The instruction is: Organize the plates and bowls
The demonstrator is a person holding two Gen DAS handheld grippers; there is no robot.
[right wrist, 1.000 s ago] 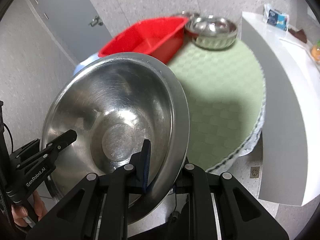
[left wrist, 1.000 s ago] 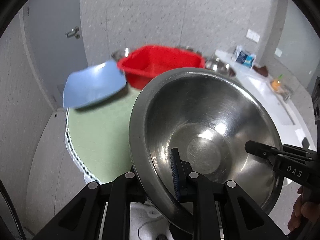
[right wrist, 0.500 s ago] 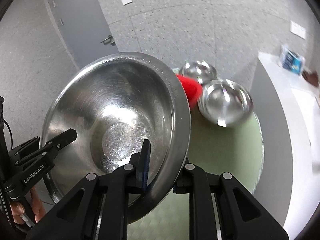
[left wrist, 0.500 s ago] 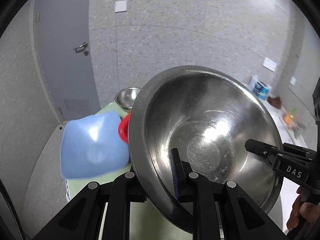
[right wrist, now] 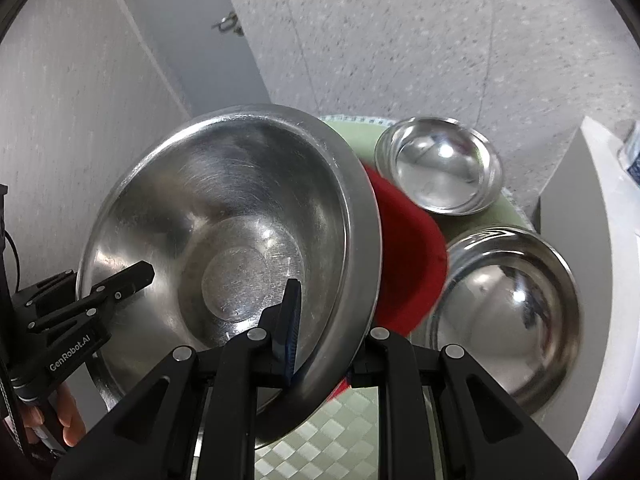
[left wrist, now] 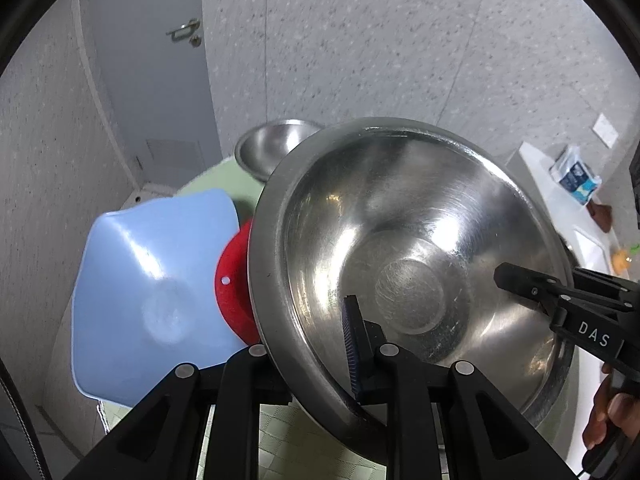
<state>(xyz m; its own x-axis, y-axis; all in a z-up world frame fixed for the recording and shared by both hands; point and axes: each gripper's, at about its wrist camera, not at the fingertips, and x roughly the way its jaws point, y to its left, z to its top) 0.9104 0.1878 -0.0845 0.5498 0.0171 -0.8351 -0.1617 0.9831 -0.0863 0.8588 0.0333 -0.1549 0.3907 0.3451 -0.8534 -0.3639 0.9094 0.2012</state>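
Both grippers' fingers (left wrist: 352, 344) pinch opposite rims of the steel bowl (left wrist: 408, 264).

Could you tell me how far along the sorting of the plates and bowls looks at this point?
Done: nothing looks stacked yet.

In hand: the large steel bowl is held off the table, its rim clamped by the left gripper and the right gripper.

Left: two smaller steel bowls sit apart on the green mat, with the red basin and blue dish beside them.
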